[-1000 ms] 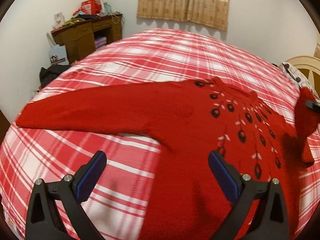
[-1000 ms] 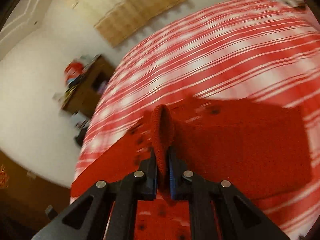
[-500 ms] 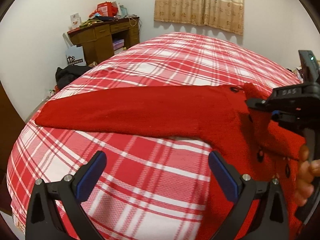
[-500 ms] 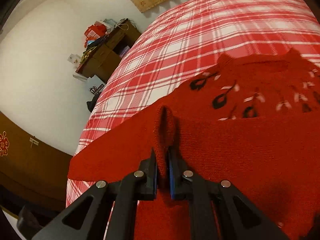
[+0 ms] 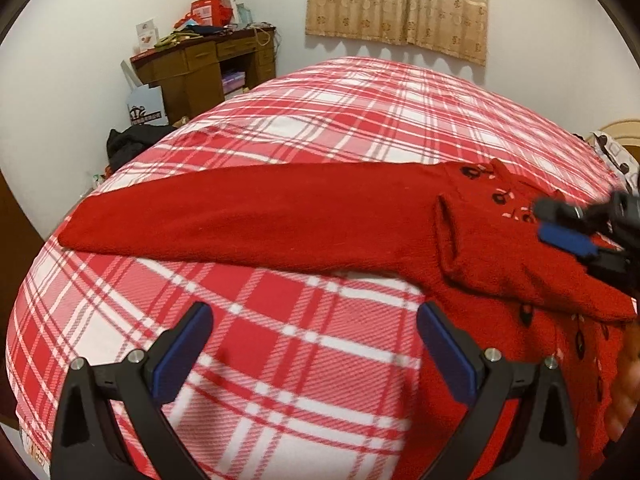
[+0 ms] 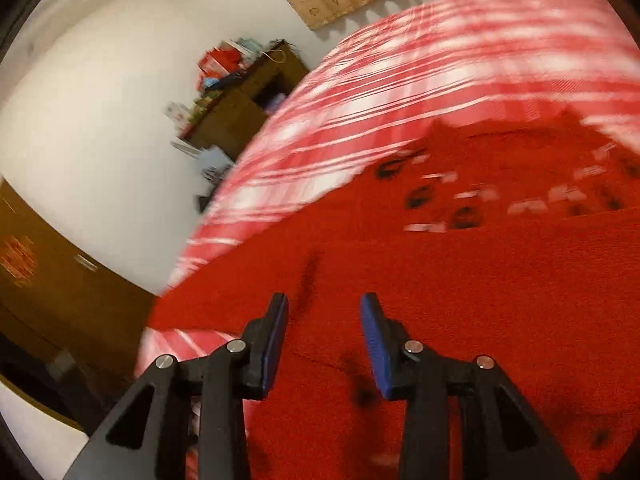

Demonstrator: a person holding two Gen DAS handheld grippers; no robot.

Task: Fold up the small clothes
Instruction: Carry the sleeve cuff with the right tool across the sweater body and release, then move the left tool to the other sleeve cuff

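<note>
A red knitted sweater (image 5: 500, 256) with black and white motifs lies on the plaid bed. Its one sleeve (image 5: 248, 216) stretches flat to the left. The other sleeve (image 5: 520, 268) lies folded across the body, cuff near the middle. My left gripper (image 5: 312, 344) is open and empty above the bedcover, in front of the stretched sleeve. My right gripper (image 6: 324, 320) is open just above the sweater (image 6: 480, 300) and holds nothing; it also shows at the right edge of the left wrist view (image 5: 580, 232).
The red-and-white plaid bedcover (image 5: 360, 120) fills the scene. A brown desk (image 5: 208, 68) with clutter stands by the far wall, a dark bundle (image 5: 132, 140) on the floor beside the bed. A curtain (image 5: 400, 4) hangs at the back.
My right gripper carried the sleeve cuff across the sweater's body, then opened and let it go. The sleeve now lies folded over the front. My left gripper stayed open.
</note>
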